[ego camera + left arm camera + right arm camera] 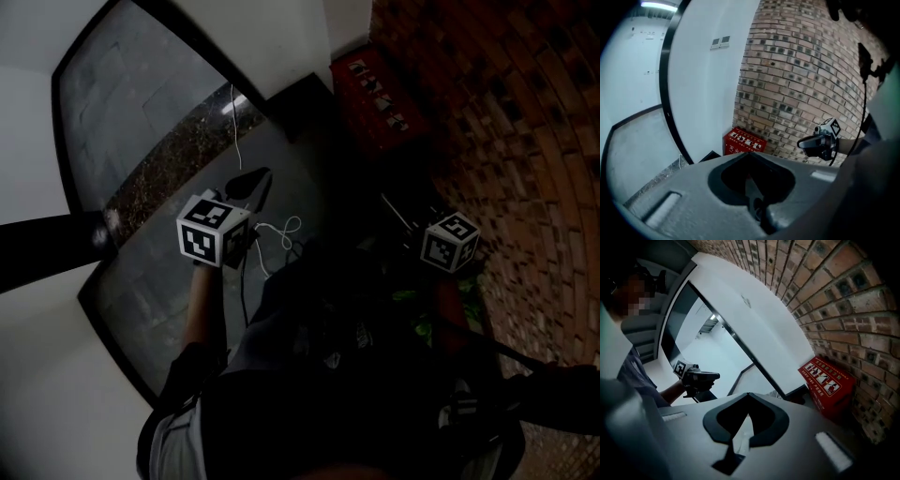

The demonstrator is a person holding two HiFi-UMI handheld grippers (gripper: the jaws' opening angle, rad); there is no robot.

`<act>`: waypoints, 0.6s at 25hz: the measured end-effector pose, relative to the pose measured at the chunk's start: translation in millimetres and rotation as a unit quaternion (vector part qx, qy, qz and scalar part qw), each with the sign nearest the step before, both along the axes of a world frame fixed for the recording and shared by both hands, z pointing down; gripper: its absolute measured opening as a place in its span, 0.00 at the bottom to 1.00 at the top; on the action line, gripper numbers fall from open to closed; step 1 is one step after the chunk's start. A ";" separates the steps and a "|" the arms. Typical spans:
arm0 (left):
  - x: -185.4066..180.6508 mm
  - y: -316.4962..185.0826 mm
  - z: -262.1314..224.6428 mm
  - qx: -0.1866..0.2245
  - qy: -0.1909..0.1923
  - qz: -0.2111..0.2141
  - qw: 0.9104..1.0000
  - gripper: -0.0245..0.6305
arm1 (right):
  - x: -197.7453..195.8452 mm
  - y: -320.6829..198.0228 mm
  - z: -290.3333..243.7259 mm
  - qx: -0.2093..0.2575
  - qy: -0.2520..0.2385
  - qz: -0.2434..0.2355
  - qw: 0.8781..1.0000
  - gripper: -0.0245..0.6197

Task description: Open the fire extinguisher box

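Head view: the red fire extinguisher box (380, 92) stands on the floor (187, 253) at the far right, against the brick wall (525, 141). The left hand-held gripper (253, 183) is raised over the floor, well short of the box.

Left gripper view: this hand-held gripper's jaws are pressed together with nothing between them. The box lies far ahead at the foot of the brick wall, beside the white wall (708, 84). The right hand-held gripper (802, 142) is at the right.

Right gripper view: its jaws are likewise together and empty. The box is far right.
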State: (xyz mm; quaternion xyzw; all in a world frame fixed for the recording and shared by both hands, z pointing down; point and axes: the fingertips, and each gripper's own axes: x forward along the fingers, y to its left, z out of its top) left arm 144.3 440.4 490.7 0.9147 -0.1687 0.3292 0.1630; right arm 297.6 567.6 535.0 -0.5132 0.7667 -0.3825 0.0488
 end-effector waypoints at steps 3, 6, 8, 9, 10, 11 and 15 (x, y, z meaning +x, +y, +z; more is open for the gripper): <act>18.5 6.8 2.1 0.000 -0.007 0.008 1.000 0.03 | 16.7 3.9 4.6 0.000 -0.009 0.001 1.000 0.04; 34.8 11.9 3.8 -0.003 -0.009 0.013 1.000 0.03 | 29.4 7.5 3.2 0.007 -0.009 -0.003 1.000 0.04; 48.6 16.1 5.7 -0.010 -0.009 0.021 1.000 0.03 | 35.3 10.8 1.8 0.012 -0.013 -0.010 1.000 0.04; 56.9 18.0 5.9 -0.011 -0.010 0.027 1.000 0.03 | 38.5 12.2 1.5 0.014 -0.016 -0.012 1.000 0.04; 65.8 19.8 5.2 -0.008 -0.012 0.035 0.999 0.03 | 42.8 13.3 1.7 0.016 -0.019 -0.011 1.000 0.04; 74.7 22.0 3.6 -0.004 -0.015 0.044 0.999 0.03 | 48.1 14.4 1.9 0.017 -0.023 -0.007 1.000 0.04; 104.3 34.6 -1.1 0.004 -0.026 0.090 0.996 0.03 | 72.6 18.1 -1.7 0.031 -0.043 0.021 0.998 0.04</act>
